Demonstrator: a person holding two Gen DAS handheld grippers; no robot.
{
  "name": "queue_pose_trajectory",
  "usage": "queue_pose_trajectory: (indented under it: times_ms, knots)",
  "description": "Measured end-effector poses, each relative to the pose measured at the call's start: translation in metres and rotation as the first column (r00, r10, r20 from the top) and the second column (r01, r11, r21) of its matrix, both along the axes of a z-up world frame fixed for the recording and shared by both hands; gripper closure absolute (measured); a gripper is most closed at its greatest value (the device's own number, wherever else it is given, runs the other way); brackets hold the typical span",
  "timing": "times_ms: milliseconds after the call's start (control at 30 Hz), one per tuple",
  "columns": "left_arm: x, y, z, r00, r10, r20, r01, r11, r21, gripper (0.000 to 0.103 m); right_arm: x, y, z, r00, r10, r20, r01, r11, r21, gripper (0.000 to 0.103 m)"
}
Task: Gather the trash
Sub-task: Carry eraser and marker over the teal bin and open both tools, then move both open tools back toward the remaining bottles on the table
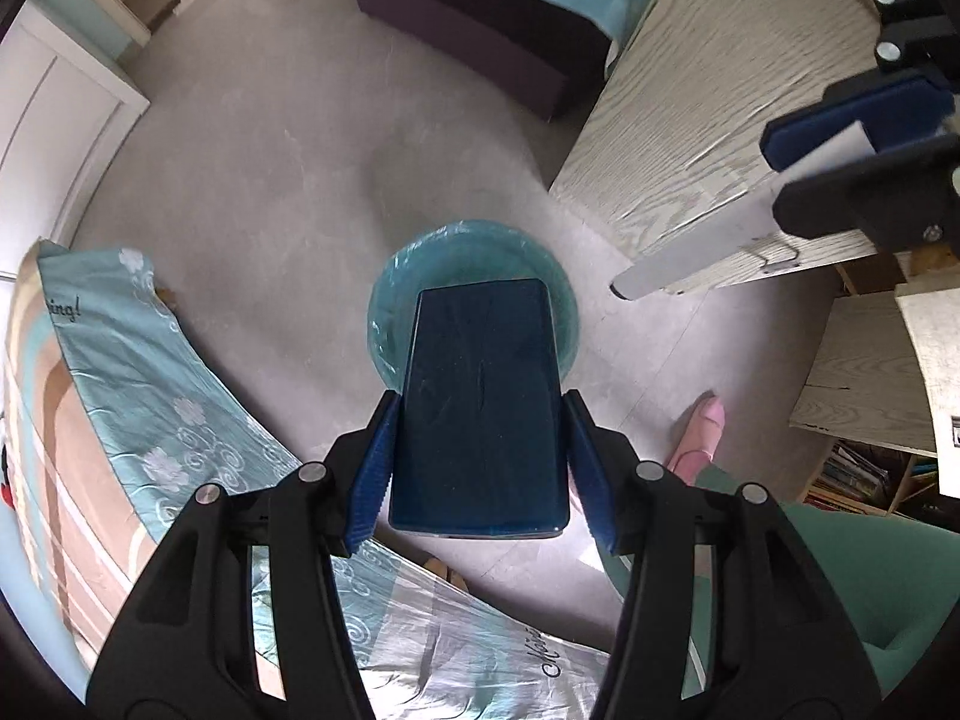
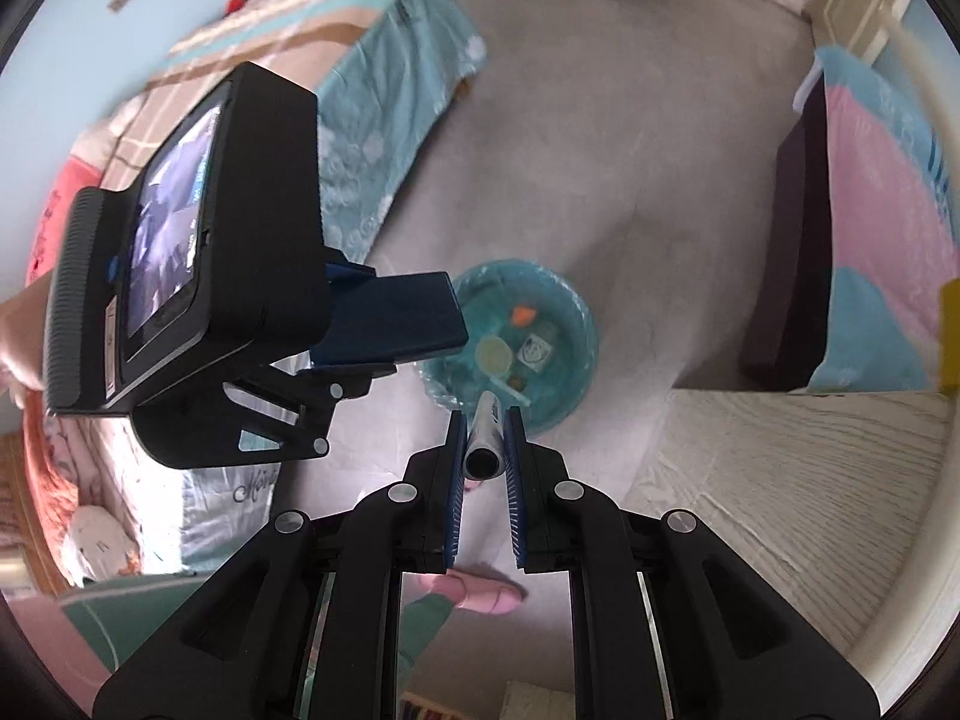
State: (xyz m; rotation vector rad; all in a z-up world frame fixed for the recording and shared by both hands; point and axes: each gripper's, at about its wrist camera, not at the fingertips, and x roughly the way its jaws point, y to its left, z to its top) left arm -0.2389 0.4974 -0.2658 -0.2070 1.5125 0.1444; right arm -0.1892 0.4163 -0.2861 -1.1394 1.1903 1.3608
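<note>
My left gripper points down and is shut on a flat dark blue box, its blue pads pressing both long sides. Directly below on the floor stands a round bin lined with a teal bag. In the right wrist view my right gripper is shut on a slim white-and-grey marker-like tube, over the near rim of the same bin, which holds several scraps. The left gripper with the box hangs at the bin's left side. The right gripper also appears upper right with the tube.
A pale wooden desk stands right of the bin. A bed with teal floral bedding lies left, and a pink-and-blue one across the grey floor. A person's pink slipper rests near the bin. Books fill a low shelf.
</note>
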Motion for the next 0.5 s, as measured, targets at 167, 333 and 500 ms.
queue_pose_trajectory:
  times_ms: [167,333,500]
  knots:
    - [0.001,0.008,-0.022,0.999,-0.002,-0.044,0.002,1.000,0.012,0.045,0.000,0.014,-0.016,1.000,-0.026,0.007,0.026,0.999,-0.024,0.081]
    - [0.004,0.018,-0.026,0.999,-0.002,-0.053,0.003,1.000,0.014,0.031,0.003,0.016,-0.011,0.999,-0.050,0.011,0.050,0.999,0.000,0.073]
    - [0.001,0.020,-0.017,0.999,-0.019,-0.046,0.020,1.000,0.023,0.031,0.009,0.010,0.009,0.997,-0.080,0.000,0.080,0.996,0.046,0.071]
